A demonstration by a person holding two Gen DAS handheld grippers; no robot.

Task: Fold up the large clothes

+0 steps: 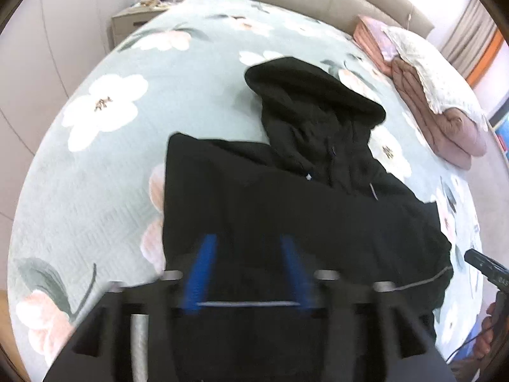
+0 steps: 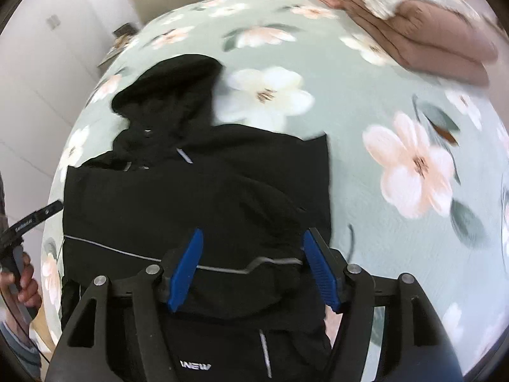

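A black hooded jacket [image 1: 286, 197] lies on the floral bedspread [image 1: 111, 159], folded over itself, with its hood [image 1: 311, 92] towards the headboard. My left gripper [image 1: 248, 248] is open above the jacket's near part, its blue fingers [image 1: 203, 267] blurred and spread. In the right wrist view the same jacket [image 2: 197, 191] shows, hood [image 2: 171, 86] at the upper left. My right gripper [image 2: 253, 248] is open over the jacket's near edge, blue fingers [image 2: 187, 264] apart, with nothing between them. The right gripper also shows at the right edge of the left wrist view [image 1: 486, 267].
Folded pink-brown quilts and a pale pillow [image 1: 439, 95] are stacked at the bed's far right, also seen in the right wrist view [image 2: 423, 28]. A bedside cabinet [image 1: 133, 22] stands at the far left. The person's hand holding the left gripper [image 2: 19, 254] shows at the left edge.
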